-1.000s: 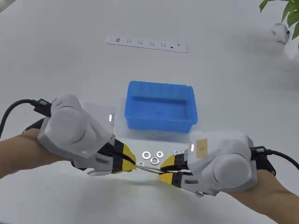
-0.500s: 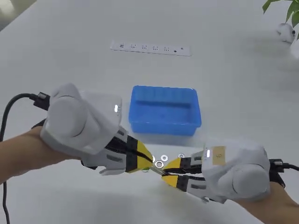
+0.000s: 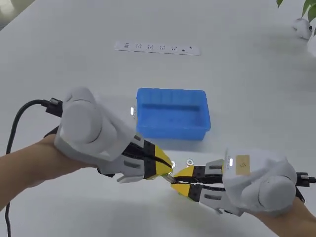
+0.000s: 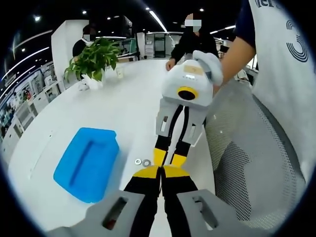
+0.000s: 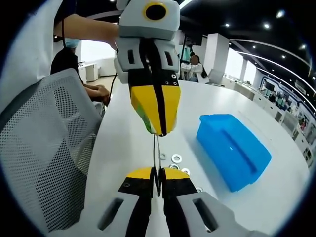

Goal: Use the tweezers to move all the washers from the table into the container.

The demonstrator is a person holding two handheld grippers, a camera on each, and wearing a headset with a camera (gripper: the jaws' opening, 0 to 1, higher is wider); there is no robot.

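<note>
Tweezers point(image 5: 155, 155) pinched from both ends
My right tool point(image 5: 157, 172) and left tool point(image 4: 161, 169) both clamp them, just beside washers point(image 5: 176, 158) on the table point(image 3: 237, 74).

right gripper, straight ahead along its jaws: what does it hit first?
The left gripper: its yellow tips face the right gripper head-on, joined by the tweezers both seem to pinch. Gap looks short; depth unclear.

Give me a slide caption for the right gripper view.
Right tongs and left tongs both pinch the tweezers tip to tip, with washers lying loose beside the blue container.
</note>
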